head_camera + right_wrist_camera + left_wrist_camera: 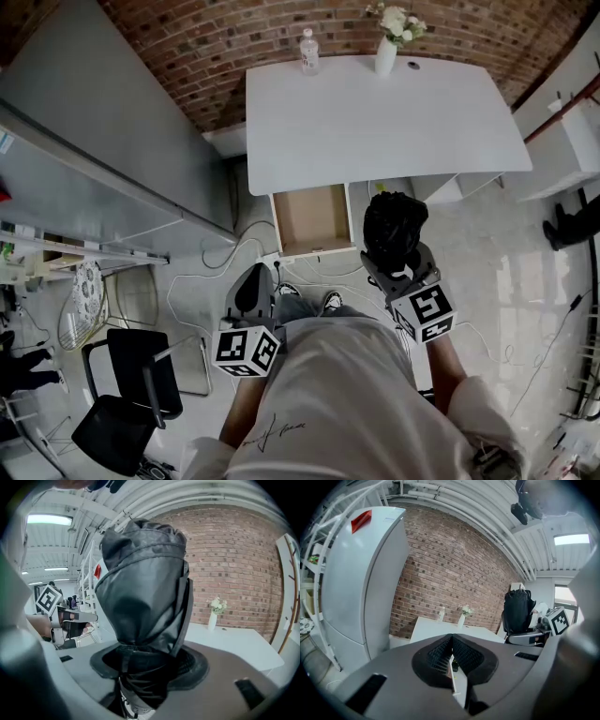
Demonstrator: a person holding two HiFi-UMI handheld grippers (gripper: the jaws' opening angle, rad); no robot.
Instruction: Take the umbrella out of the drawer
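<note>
The right gripper [397, 264] clamps its jaws on the lower end of the folded black umbrella [394, 225]. The umbrella stands upright above the gripper, out of the drawer [312, 217] and just right of it. The drawer is pulled open from under the near edge of the white desk [375, 122]. The left gripper [254, 287] hangs nearer, left of the drawer's front, its jaws closed on each other. A bottle [308, 52] and a vase [386, 54] sit at the desk's far edge.
</note>
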